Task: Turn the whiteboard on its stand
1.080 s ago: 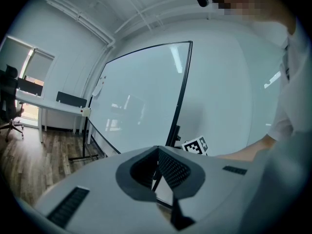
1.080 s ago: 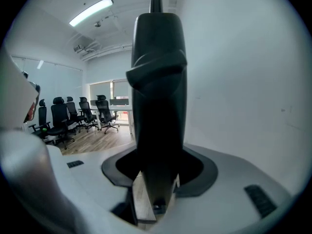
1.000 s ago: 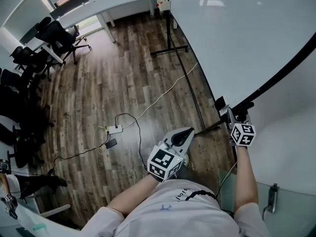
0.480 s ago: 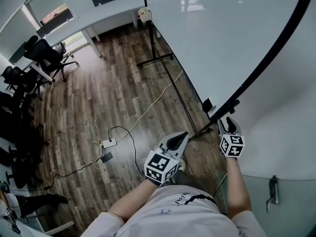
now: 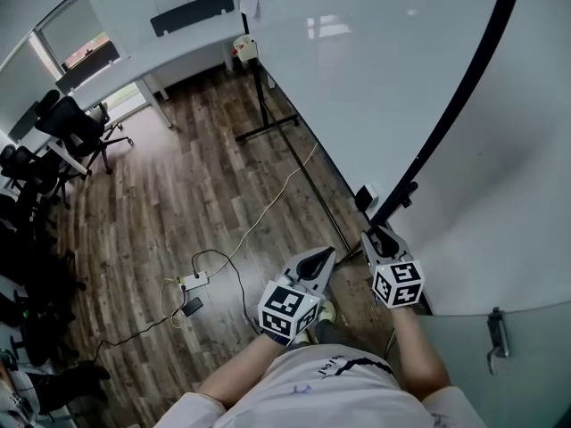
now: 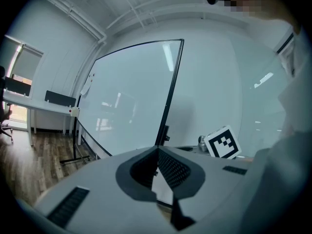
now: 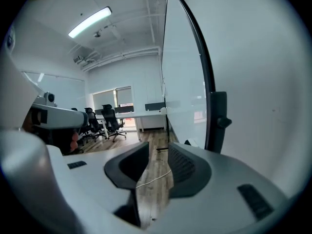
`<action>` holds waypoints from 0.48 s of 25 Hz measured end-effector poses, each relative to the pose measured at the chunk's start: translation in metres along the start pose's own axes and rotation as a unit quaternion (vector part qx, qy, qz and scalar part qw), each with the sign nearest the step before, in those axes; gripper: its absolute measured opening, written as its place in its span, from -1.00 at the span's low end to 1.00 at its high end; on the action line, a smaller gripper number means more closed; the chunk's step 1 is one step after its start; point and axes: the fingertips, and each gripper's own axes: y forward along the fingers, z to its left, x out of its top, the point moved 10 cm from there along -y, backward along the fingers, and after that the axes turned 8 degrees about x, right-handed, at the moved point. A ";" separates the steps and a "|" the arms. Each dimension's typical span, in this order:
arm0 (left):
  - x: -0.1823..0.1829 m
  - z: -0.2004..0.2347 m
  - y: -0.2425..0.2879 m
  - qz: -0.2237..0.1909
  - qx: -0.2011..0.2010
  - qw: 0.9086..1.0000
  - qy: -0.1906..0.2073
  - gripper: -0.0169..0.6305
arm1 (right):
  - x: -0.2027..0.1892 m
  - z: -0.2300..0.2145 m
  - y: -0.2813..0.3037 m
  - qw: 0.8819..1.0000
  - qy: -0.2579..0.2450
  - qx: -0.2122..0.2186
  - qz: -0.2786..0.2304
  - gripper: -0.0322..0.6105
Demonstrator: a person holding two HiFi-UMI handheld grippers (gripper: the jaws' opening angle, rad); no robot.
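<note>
Running off the head view's top, the whiteboard (image 5: 375,78) is cut short

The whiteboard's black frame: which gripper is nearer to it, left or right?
Right. The right gripper is close beside the whiteboard frame, jaws closing with nothing between them; the left gripper hangs farther off over the floor.

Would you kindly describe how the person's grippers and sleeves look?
The left gripper and right gripper share pale grey bodies, dark ribbed pads and white cubes with black square markers. The right gripper's jaws are closing, empty. The shirt is white, short-sleeved.
</note>
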 end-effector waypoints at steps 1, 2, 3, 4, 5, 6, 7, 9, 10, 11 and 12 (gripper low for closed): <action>0.000 0.000 0.000 0.000 -0.001 1.000 0.001 -0.91 | 0.002 0.005 0.000 1.000 0.005 0.008 -0.003 -0.51; -0.001 0.000 0.000 0.001 -0.003 1.000 0.001 -0.91 | 0.003 0.011 0.000 1.000 0.010 0.015 -0.006 -0.55; -0.002 0.000 -0.001 0.002 -0.004 1.000 0.001 -0.91 | 0.005 0.016 -0.001 1.000 0.013 0.022 -0.009 -0.60; -0.002 -0.001 -0.002 0.003 -0.005 1.000 0.000 -0.91 | 0.007 0.022 -0.002 0.999 0.014 0.027 -0.013 -0.64; -0.002 -0.001 -0.004 0.003 -0.006 1.000 -0.001 -0.91 | 0.010 0.028 -0.003 0.999 0.012 0.032 -0.018 -0.69; 0.000 -0.001 -0.006 0.002 -0.006 1.000 -0.001 -0.91 | 0.013 0.034 -0.005 0.999 0.011 0.038 -0.023 -0.74; 0.001 -0.001 -0.008 0.000 -0.005 1.000 -0.001 -0.91 | 0.016 0.040 -0.005 0.999 0.009 0.044 -0.029 -0.76; 0.007 0.000 -0.013 -0.007 -0.002 1.000 0.001 -0.91 | 0.023 0.051 -0.005 0.998 0.005 0.056 -0.040 -0.80; 0.010 0.000 -0.015 -0.009 0.000 1.000 0.001 -0.91 | 0.025 0.056 -0.005 0.997 0.003 0.061 -0.044 -0.82; 0.012 0.001 -0.017 -0.012 0.002 1.000 0.002 -0.91 | 0.028 0.060 -0.004 0.997 0.001 0.066 -0.048 -0.83; 0.015 0.001 -0.019 -0.015 0.004 1.000 0.001 -0.91 | 0.029 0.064 -0.004 0.996 -0.001 0.070 -0.050 -0.84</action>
